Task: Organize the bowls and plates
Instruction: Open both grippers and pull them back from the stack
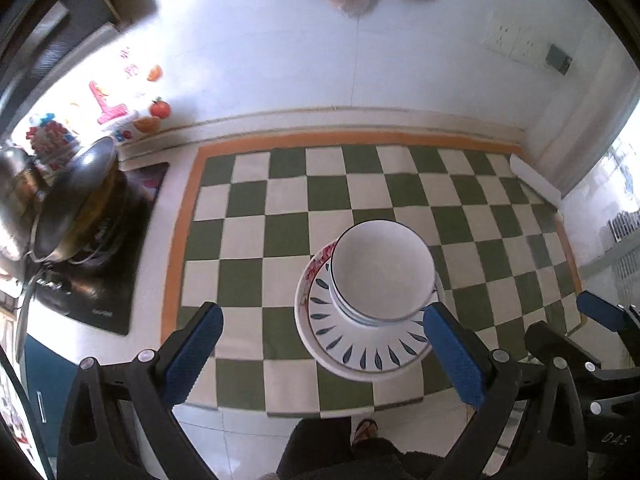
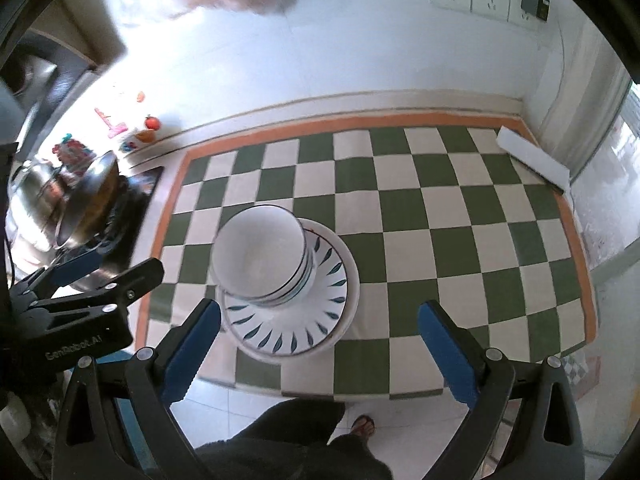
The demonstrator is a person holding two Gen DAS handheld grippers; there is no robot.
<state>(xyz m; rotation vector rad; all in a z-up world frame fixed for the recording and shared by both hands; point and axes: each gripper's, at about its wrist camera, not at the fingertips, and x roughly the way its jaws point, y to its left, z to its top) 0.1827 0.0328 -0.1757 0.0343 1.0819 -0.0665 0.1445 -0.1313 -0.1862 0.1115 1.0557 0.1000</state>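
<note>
A: Where's the dishware?
B: The bowls [image 1: 382,270] sit nested on stacked plates [image 1: 362,340], near the front edge of the checkered mat [image 2: 460,220] on the counter [image 1: 160,240].
A: Claws?
B: Left claw [image 1: 322,354] and right claw [image 2: 320,350] both gape, holding nothing. Open mat lies rightward.
A: Differences?
B: Only the left view shows the bottom plate's pink floral rim [image 1: 318,262].

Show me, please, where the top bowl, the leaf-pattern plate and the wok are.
top bowl [image 1: 382,268]: left wrist view, inside bottom.
leaf-pattern plate [image 2: 280,328]: right wrist view, near rim.
wok [image 1: 86,176]: left wrist view, inner wall.

Home kitchen: stove [image 1: 100,280], wok [image 1: 76,204], stacked bowls [image 1: 382,272].
</note>
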